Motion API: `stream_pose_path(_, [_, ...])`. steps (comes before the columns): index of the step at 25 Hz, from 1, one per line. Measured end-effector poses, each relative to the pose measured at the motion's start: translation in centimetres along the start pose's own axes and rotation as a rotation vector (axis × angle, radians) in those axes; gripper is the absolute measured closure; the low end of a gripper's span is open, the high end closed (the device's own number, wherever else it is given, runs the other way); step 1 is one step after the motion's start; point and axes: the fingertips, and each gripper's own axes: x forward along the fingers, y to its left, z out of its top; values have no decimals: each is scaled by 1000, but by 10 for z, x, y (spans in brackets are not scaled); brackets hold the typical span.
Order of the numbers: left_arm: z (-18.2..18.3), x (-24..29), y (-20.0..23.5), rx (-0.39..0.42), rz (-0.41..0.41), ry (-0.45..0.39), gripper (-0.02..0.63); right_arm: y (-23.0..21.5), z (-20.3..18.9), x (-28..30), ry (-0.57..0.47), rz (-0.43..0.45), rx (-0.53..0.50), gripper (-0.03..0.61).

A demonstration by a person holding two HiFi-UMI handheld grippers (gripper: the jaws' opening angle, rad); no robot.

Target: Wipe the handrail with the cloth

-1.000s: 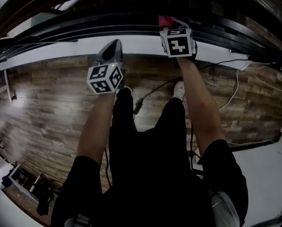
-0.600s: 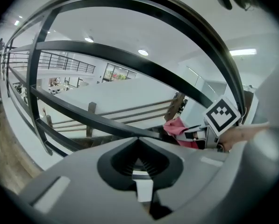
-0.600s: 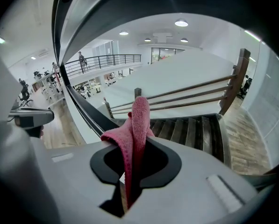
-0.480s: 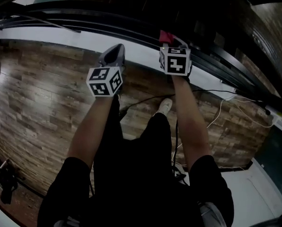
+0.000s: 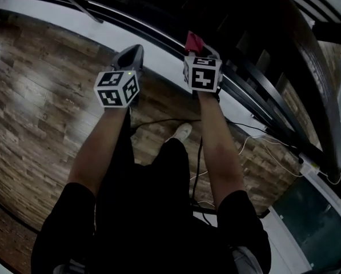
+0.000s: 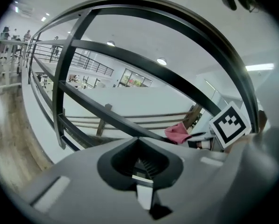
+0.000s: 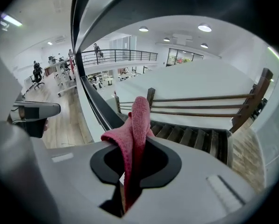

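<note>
The pink cloth (image 7: pixel 135 120), a soft, nubbly terry fold, stands pinched in the right gripper (image 7: pixel 129 174), whose 2 jaws clamp its lower end. It sits just under the handrail (image 7: pixel 95 17), a broad, smooth, dark band curving overhead; contact isn't evident. To wipe well, press the loose fold flat onto the rail and drag steadily along it. The left gripper (image 6: pixel 141 183) hangs nearby, jaws together, empty.

The cloth (image 7: pixel 135 121) is pinkish red; the handrail (image 5: pixel 309 67) above it is black, as are the bars under it; the left tool (image 6: pixel 143 183) and right tool (image 7: pixel 125 195) are grey; the cube (image 5: pixel 203 76) on each carries black-and-white square markers; below the handrail lie a white strip (image 5: pixel 137 37) and a brown wood-grain floor (image 5: pixel 39 96); the person's shorts (image 5: pixel 153 210) are black and the shoe (image 5: pixel 182 132) white.
</note>
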Motion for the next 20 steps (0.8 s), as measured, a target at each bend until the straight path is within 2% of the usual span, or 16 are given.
stream_pose_path(9, [-4,-13,28,-70,61,-19,615,26,23,15,3,25,-79,535])
stream_pose_path(14, [4,-15,42,-21,35,-11,615,50,37,23,7,47,-154,535])
stream_pose_path(20, [17,-17,74,-111,80,-47,615,71,55,34,18,66,-234,534])
